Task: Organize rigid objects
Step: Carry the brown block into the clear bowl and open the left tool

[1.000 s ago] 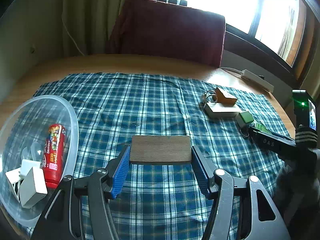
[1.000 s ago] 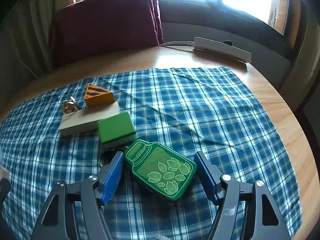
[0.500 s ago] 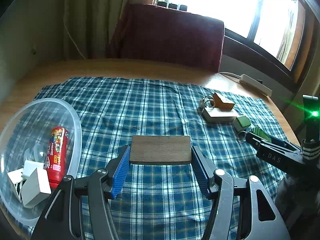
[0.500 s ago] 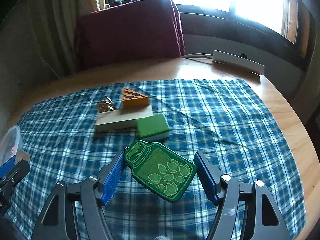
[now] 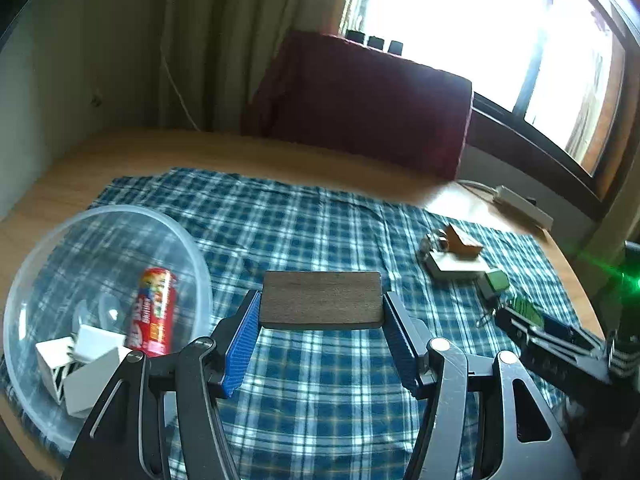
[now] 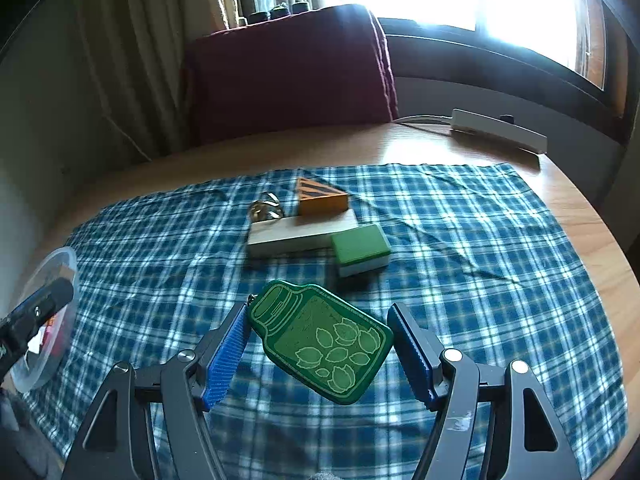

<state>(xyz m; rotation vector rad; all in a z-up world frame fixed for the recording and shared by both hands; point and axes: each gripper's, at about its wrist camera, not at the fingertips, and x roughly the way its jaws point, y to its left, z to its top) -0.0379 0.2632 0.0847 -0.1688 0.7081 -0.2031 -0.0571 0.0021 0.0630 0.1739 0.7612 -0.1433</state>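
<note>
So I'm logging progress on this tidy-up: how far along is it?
Partly done. The clear bowl already holds a red candy tube and white blocks. In hand: the left gripper grips a dark wooden block, the right gripper a green jar-shaped tag. Left on the cloth: orange wedge, pale wooden slab, green block, metal rings.

Both wrist views low, sharing cloth [image 5: 320,216] (window-facing)

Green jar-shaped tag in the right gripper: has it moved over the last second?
Yes. The green jar-shaped tag has lifted and pulled back from the green block, which it nearly touched before.
</note>
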